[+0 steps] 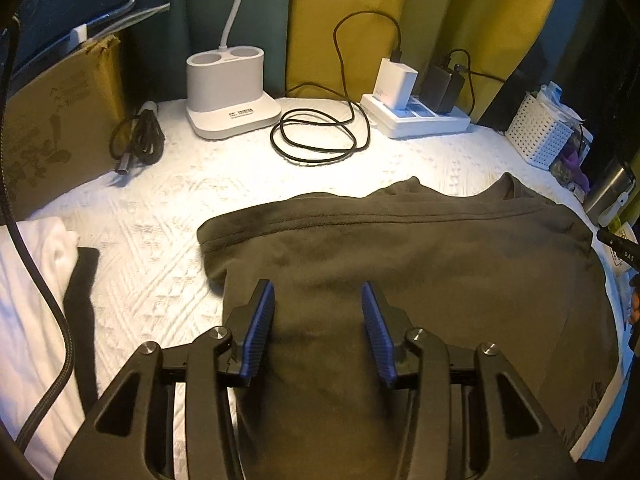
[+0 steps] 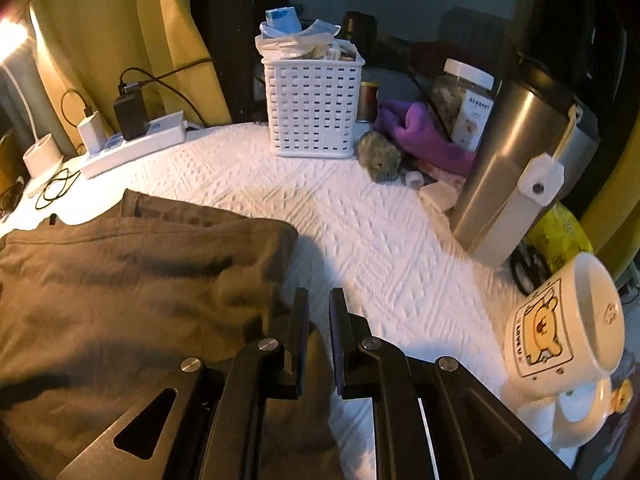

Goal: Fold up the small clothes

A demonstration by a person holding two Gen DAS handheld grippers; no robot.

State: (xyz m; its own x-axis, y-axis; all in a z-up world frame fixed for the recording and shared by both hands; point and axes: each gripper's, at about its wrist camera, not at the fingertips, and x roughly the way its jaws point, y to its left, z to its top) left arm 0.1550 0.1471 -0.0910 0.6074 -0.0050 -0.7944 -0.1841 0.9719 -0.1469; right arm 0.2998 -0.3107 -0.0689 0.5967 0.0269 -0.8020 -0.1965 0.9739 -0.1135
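A dark olive-brown garment (image 1: 400, 264) lies spread flat on the white textured cloth (image 1: 160, 264), with one edge folded over along its far side. My left gripper (image 1: 318, 296) is open and empty, hovering just over the garment's near left part. In the right wrist view the same garment (image 2: 132, 280) fills the lower left. My right gripper (image 2: 319, 300) stands at the garment's right edge with its jaws a narrow gap apart, and nothing shows between them.
A white lamp base (image 1: 230, 92), a coiled black cable (image 1: 316, 136) and a power strip (image 1: 424, 116) stand at the back. White and black cloth (image 1: 48, 280) lies left. A white basket (image 2: 314, 106), steel tumbler (image 2: 516, 168) and bear mug (image 2: 568, 316) stand right.
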